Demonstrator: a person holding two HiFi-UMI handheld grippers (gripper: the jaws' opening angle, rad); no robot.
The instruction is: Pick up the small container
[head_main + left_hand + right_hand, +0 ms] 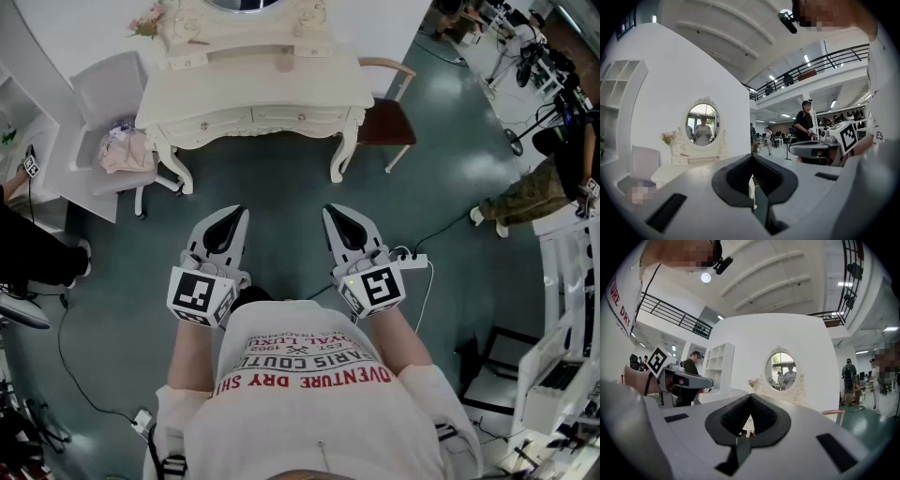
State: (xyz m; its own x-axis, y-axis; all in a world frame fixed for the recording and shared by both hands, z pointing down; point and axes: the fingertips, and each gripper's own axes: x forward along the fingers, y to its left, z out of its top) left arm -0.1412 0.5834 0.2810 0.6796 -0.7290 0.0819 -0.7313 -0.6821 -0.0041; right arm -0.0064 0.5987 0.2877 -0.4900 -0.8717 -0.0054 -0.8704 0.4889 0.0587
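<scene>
I stand in front of a cream dressing table (309,89). A small pale object (284,64), possibly the small container, sits on its top near the back; it is too small to tell for sure. My left gripper (234,216) and right gripper (336,216) are held close to my body over the green floor, well short of the table. Both are shut with nothing between the jaws. In the left gripper view the left gripper (751,158) points at the oval mirror (703,124). The right gripper (750,397) faces the same mirror (781,371).
A grey chair (108,89) with a bundle of cloth (125,150) stands left of the table. A brown-seated chair (384,122) stands to its right. A power strip (412,260) and cables lie on the floor. A person (534,192) stands at the right, near white furniture (562,281).
</scene>
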